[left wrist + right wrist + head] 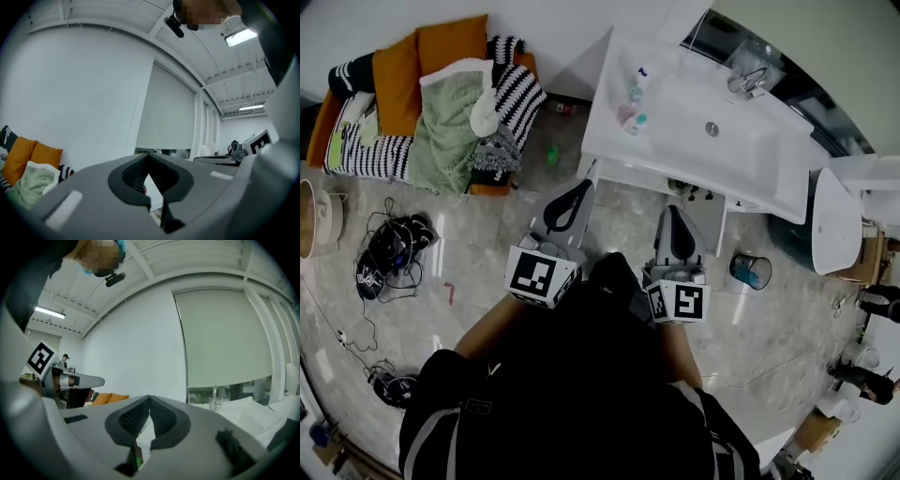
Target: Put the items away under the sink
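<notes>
The white sink cabinet (769, 178) stands straight ahead in the head view. A few small toiletries lie on its left end: a bottle with a blue cap (642, 75), a pink item (625, 114) and a teal item (640, 122). Below the basin a dark space under the sink (692, 191) shows. My left gripper (585, 185) points at the cabinet's left corner, shut and holding nothing. My right gripper (671, 209) points at that space, also shut and empty. In the left gripper view the left gripper (149, 155) has its jaws meeting. So do those of the right gripper (150, 397) in the right gripper view.
A sofa (422, 103) with orange cushions and striped blankets stands at the left. Cables (389, 248) lie on the floor beside it. A small green thing (551, 153) lies near the cabinet's left side. A blue bin (752, 271) sits at the right.
</notes>
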